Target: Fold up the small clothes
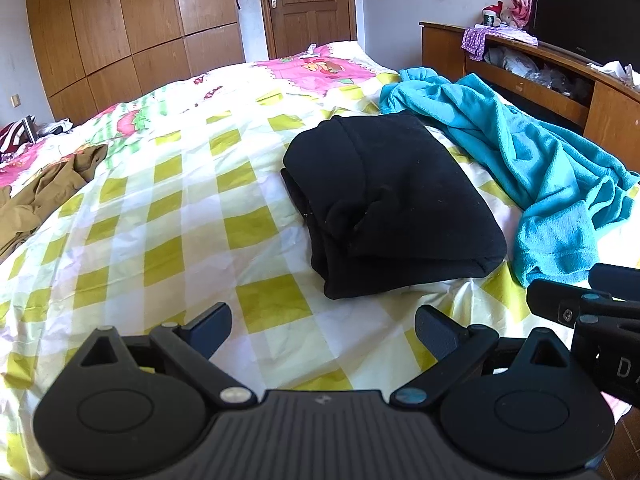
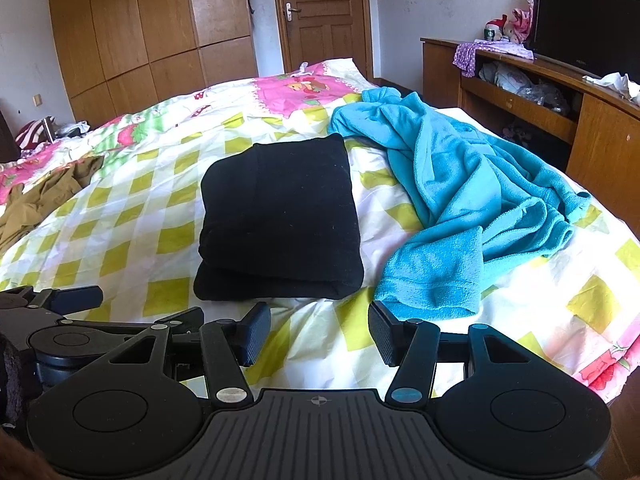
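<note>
At the far left of the bed [image 2: 132, 216] a brown garment [image 2: 38, 200] lay crumpled near the edge, on the yellow-and-white checked cover. Nearer the foot, the left gripper [image 1: 323, 330] hovered over bare cover with its jaws spread wide and nothing between them; its two dark fingers [image 1: 210, 330] pointed down toward the bedding without touching any cloth. Just ahead and to the right of it sat the black garment [image 2: 278, 216], folded into a thick, squarish bundle with its layered fold edge facing the grippers, lying flat in the middle of the bed. The right gripper [image 2: 318, 334] was held close beside the left one, just short of the bundle's near edge, its jaws standing partly apart and empty, the ribbed pads [image 2: 382, 336] clear of the cloth. To the right of the bundle a turquoise fleece garment [image 2: 472, 204] sprawled unfolded, one hem lying just beside the right gripper's right-hand finger and its bulk trailing away toward the far side of the bed. Beyond it, against the right wall, stood a wooden cabinet [image 2: 600, 148] with a dark television [image 2: 588, 36] on top, while a wooden wardrobe [image 2: 140, 28] and a closed door [image 2: 320, 12] filled the far wall.
</note>
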`<state>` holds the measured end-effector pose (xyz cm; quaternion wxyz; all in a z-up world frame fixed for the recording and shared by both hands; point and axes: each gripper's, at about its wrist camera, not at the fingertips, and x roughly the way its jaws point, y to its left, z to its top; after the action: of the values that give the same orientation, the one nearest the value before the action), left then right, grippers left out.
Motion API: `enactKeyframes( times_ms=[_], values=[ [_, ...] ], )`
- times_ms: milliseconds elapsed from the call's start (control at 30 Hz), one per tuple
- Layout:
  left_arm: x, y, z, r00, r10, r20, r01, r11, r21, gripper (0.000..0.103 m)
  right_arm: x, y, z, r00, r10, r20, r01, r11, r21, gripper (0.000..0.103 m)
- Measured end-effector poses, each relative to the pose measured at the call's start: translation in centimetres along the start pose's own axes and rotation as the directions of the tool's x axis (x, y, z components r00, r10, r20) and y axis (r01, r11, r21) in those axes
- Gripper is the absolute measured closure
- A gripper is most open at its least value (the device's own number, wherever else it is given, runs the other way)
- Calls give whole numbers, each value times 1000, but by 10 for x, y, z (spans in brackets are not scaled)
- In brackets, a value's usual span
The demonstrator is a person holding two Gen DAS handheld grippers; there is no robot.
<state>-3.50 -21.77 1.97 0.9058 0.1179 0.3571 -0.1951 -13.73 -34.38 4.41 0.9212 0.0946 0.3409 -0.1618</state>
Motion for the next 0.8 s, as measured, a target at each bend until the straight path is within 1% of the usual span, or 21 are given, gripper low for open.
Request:
enactKeyframes(
  times_ms=[100,267,333,400,433,800],
  values=[
    [-1,-1,0,1000,8,10,-8,1000,8,0,-1,1,-1,1000,-12,4,12,1000,-8,49],
    [0,1,-1,1000,-2,1,2,1000,0,0,-1,0,-1,1000,-5,0,5,1000,1,49],
    [2,3,-1,1000,-16,-11,16,1000,-9,0,-1,-1,-1,1000,1,-7,-1,1000,8,49],
    [4,5,-1,999,-30,-28,29,999,-23,0,0,-2,-2,1000,9,-10,-9,1000,17,48],
    [5,5,-2,999,-34,-34,33,999,-26,0,0,-2,-2,1000,9,-10,-8,1000,18,45],
    [4,5,-4,999,-37,-31,37,999,-26,0,10,-9,-9,998,-44,-39,44,999,17,44]
  ],
)
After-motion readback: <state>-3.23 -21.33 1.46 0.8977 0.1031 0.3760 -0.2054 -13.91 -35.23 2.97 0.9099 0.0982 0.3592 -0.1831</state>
